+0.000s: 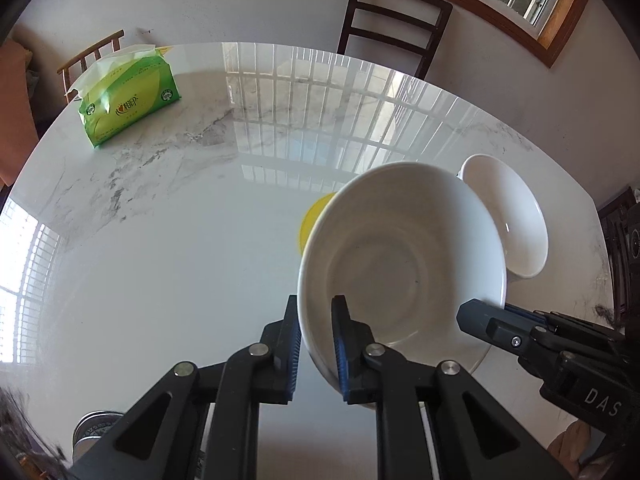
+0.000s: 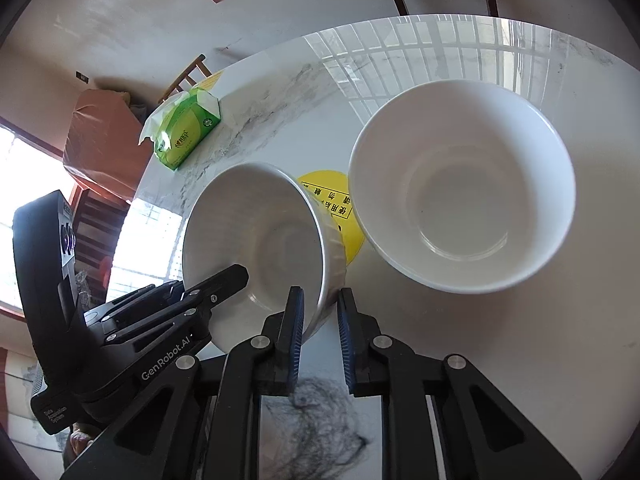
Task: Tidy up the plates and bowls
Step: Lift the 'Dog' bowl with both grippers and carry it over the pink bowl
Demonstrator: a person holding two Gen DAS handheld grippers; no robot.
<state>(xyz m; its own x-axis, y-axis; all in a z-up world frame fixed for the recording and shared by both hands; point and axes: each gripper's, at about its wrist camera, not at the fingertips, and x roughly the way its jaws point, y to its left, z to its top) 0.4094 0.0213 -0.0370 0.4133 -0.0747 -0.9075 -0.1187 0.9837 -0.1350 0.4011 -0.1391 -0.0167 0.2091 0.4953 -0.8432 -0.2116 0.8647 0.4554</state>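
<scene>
Left wrist view: the left gripper (image 1: 316,344) pinches the rim of a tilted white bowl (image 1: 404,264) at lower centre. Right gripper (image 2: 320,332) pinches the same bowl's opposite rim. A second bowl (image 2: 460,188) sits upright at right on the marble table (image 2: 500,340), near a yellow sticker (image 2: 336,204).

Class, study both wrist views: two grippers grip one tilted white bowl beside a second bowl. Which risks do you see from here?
1. The tilted bowl is pinched only at its rim by the left gripper and right gripper; it may slip onto the marble table.
2. Its rim sits near the second bowl; lowering carelessly might chip both.
</scene>
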